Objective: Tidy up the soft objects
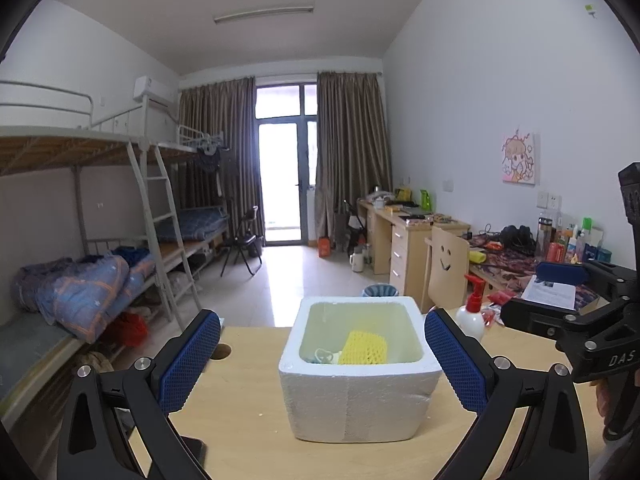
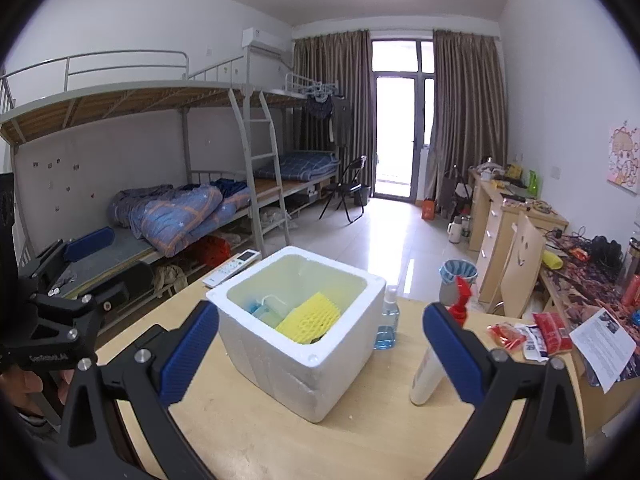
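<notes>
— Yellow foam net [image 2: 310, 314] lay inside the white foam box [image 2: 340, 364], at twelve o'clock from my right gripper [image 2: 320, 354]. It looked very light and squashy; I judged its upper edge the best hold.

— And the tools?

— Both were wide open and held nothing. My left gripper [image 1: 322, 360] faced the box too, touching nothing.

remote [image 2: 233, 267], blue-liquid bottle [image 2: 387, 322], red-pump bottle [image 2: 436, 354] on wooden table [image 2: 256, 428]; bunk beds [image 2: 172, 152] behind
</notes>
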`<state>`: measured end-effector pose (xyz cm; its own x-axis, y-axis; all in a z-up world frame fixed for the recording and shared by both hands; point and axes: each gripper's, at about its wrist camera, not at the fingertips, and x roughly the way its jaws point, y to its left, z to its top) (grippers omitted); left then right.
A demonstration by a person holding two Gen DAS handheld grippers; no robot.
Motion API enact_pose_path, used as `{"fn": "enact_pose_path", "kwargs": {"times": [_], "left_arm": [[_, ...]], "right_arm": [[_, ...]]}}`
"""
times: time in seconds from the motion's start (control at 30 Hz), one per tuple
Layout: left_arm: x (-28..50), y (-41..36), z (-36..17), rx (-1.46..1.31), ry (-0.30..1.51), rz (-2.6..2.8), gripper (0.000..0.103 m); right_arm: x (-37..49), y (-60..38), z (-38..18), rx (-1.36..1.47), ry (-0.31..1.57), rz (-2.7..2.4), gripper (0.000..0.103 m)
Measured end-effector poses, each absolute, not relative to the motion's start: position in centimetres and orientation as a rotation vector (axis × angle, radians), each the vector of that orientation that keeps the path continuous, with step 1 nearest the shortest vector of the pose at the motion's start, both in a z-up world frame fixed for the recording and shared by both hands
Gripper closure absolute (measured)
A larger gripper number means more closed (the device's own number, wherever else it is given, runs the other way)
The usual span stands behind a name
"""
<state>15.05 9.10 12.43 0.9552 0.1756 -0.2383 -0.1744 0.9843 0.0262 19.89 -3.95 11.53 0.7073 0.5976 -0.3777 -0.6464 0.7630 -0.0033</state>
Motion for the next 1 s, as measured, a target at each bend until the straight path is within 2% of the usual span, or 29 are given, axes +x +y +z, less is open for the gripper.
{"fn": "enact_pose_path", "kwargs": {"times": [1.0], "left_arm": [[6.2,4.0,14.4,0.086,0.110,0.161,0.001]], "right_arm": [[10.5,-8.5,12.8,-0.135,0.229,0.674,0.000]]}}
